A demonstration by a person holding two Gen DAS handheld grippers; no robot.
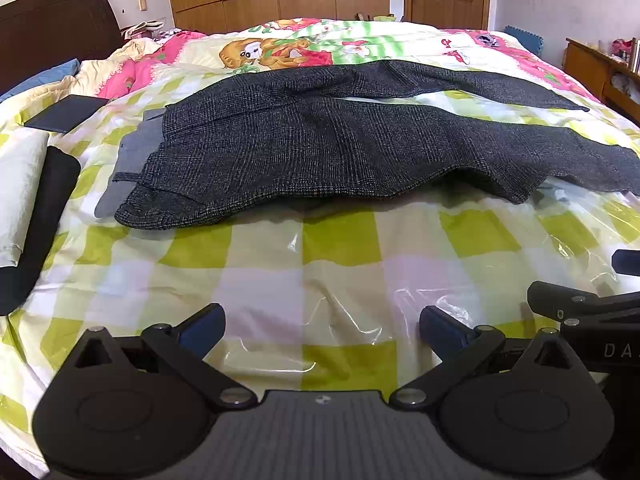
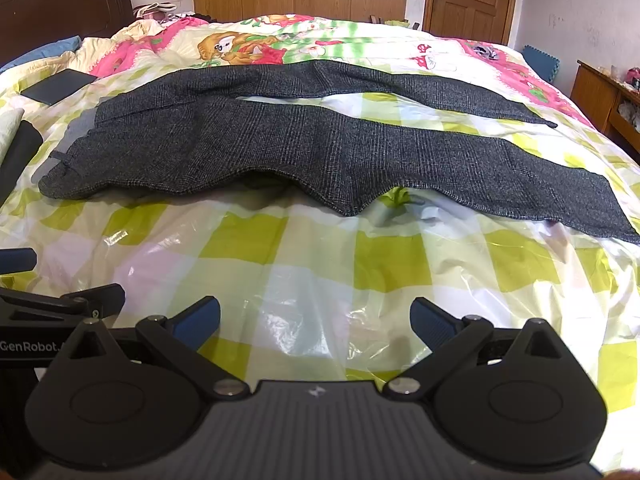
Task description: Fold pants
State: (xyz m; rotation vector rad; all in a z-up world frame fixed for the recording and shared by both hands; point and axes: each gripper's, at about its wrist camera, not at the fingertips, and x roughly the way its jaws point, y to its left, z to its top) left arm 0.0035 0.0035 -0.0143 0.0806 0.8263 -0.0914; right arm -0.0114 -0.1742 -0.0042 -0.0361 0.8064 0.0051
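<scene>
- The bed (image 1: 340, 248), spread with a green-and-white checked cover under a clear plastic sheet (image 2: 304, 320), fills the lower half of both views; its broad flat top likely serves as the folding surface
- The cartoon-print quilt (image 1: 280, 46) lies across the upper middle of the frame, behind the work area, seemingly pushed back to leave room
- The dark grey checked pants (image 2: 248, 140) stretch across the centre of both views, waistband at centre left and the two legs fanning apart toward the right edge; they lie opened out and unfolded, with the near leg's edge rumpled, so I judge folding has not begun
- A dark rolled item (image 1: 38, 232) sits at the left edge, beside a pale cloth, apart from the pants
- A flat dark rectangle (image 1: 66, 113), possibly a tablet, rests at upper left, out of the way
- The left gripper (image 1: 322, 330) sits at bottom centre of its view, jaws spread wide and holding nothing, hovering short of the pants
- The right gripper (image 2: 315, 320) is likewise wide apart and empty, just beside the left one, each visible at the other's frame edge, probably poised to reach in as a pair
</scene>
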